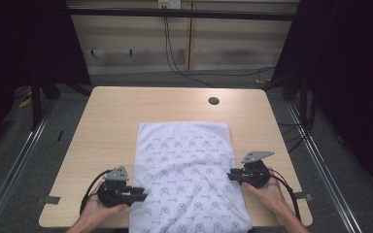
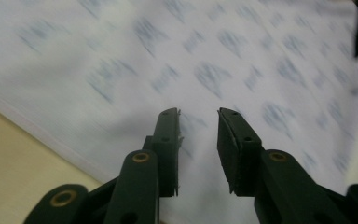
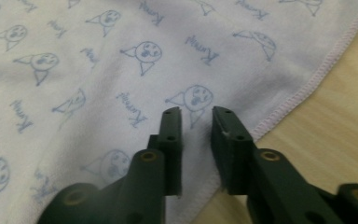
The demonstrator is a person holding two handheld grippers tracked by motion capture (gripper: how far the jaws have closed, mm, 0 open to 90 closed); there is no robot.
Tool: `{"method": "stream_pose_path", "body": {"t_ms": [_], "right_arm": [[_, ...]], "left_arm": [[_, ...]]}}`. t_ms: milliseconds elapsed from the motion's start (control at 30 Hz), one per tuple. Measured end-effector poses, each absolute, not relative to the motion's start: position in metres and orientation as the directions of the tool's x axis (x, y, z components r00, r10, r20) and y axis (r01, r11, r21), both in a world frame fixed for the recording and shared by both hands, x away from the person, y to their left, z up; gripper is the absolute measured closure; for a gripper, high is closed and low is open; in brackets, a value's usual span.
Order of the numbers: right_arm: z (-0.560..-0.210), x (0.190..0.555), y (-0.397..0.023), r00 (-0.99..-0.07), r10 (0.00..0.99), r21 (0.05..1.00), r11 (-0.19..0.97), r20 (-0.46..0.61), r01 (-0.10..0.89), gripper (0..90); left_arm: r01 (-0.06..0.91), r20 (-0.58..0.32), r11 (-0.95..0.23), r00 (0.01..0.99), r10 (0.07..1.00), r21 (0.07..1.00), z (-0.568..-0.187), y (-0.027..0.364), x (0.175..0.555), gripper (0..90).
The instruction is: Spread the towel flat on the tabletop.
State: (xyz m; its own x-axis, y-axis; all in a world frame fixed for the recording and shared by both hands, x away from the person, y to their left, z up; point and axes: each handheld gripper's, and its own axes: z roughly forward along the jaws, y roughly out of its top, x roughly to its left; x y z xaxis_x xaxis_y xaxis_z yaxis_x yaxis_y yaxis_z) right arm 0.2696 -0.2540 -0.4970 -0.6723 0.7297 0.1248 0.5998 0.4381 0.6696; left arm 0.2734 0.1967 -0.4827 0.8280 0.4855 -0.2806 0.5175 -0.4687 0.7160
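Now the white rectangular cloth printed with small blue faces (image 1: 187, 174) lies flat on the pale wooden table (image 1: 111, 111), its near edge overhanging the table's front. At the cloth's left edge, the left gripper (image 1: 140, 193) hovers with jaws parted and nothing pinched; its own view is blurred, so a hasty close could catch only air or bunch a wrinkle. At the cloth's right edge, the right gripper (image 1: 232, 174) is likewise released, jaws straddling the stitched hem (image 3: 303, 91). If one side grabs deeper than the other, I judge the cloth would skew or slide off the front.
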Motion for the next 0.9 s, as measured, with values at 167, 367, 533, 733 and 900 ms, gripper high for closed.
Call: {"method": "stream_pose_path", "body": {"t_ms": [167,367,533,733,900], "right_arm": [[-0.497,0.26,-0.254,-0.684,0.712,0.658,0.441,0.159,0.611,86.6],[-0.494,0.266,-0.26,-0.648,0.751,0.67,0.417,0.127,0.614,69.8],[-0.488,0.292,-0.257,-0.617,0.776,0.727,0.348,0.131,0.592,67.6],[-0.497,0.319,-0.242,-0.617,0.776,0.707,0.363,0.132,0.607,63.3],[-0.5,0.318,-0.242,-0.626,0.771,0.683,0.394,0.118,0.614,66.8]], "left_arm": [[0.493,-0.207,-0.427,0.803,0.559,0.758,-0.481,0.187,0.309,72.4],[0.51,-0.197,-0.415,0.778,0.597,0.754,-0.488,0.186,0.325,72.1],[0.547,-0.249,-0.42,0.775,0.581,0.724,-0.497,0.189,0.342,68.5],[0.516,-0.185,-0.49,0.798,0.574,0.703,-0.501,0.189,0.344,72.8],[0.507,-0.198,-0.514,0.818,0.54,0.692,-0.501,0.193,0.332,86.1]]}}
